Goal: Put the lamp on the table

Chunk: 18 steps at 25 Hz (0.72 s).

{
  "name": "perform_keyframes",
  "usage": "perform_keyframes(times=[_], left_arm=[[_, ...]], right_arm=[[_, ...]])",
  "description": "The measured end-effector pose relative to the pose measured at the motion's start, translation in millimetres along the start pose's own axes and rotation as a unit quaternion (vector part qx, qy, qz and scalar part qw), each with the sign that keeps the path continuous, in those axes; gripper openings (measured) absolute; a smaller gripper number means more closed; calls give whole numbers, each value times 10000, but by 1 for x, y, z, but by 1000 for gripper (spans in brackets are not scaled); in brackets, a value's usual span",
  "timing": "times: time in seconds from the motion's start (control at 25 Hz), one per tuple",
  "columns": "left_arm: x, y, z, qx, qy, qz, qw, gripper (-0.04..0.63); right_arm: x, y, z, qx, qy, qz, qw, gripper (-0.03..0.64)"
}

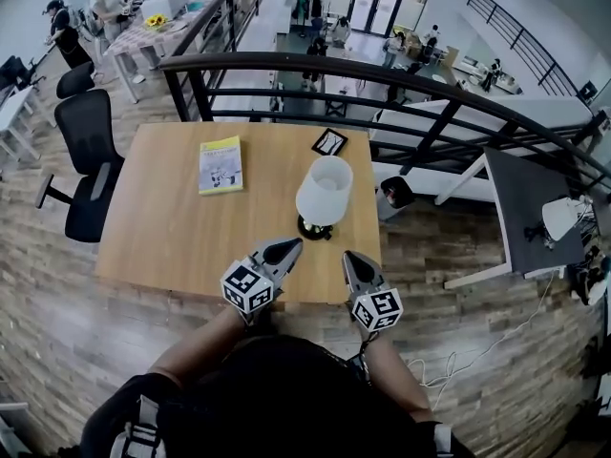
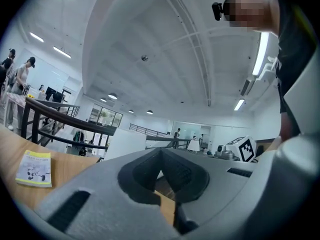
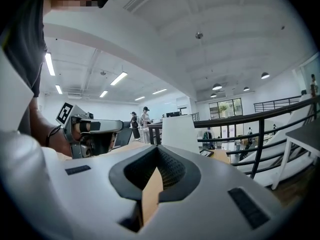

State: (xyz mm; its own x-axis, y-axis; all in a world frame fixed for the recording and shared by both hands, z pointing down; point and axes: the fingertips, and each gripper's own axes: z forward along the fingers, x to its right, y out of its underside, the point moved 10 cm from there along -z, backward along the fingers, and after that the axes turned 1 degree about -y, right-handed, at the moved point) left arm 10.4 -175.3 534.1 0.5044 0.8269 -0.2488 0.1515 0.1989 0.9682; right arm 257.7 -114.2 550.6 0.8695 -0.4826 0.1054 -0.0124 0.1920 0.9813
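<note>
Wooden and pale, the one table carries three things: one lamp with a white shade and a dark base, standing upright toward the right side of the top; one yellow booklet lying flat well to its left; and one small black-framed card at the far edge by the railing. Two grippers hover over the near edge, the left gripper just in front of the lamp's base and the right gripper beside it, neither touching the lamp. Both have their jaws pressed together with nothing between them.
</note>
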Motion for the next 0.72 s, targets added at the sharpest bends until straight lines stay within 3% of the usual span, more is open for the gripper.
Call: perform_keyframes(times=[0.32,0.72], left_arm=[[87,19,-16,58,-164,129,9998,8],[139,27,-65,74,-512,214,9984,8]], right_arm=[[-11,9,-74,37,-193,49,9998,15],[-48,14,-117,191,-502,106,9985,15]])
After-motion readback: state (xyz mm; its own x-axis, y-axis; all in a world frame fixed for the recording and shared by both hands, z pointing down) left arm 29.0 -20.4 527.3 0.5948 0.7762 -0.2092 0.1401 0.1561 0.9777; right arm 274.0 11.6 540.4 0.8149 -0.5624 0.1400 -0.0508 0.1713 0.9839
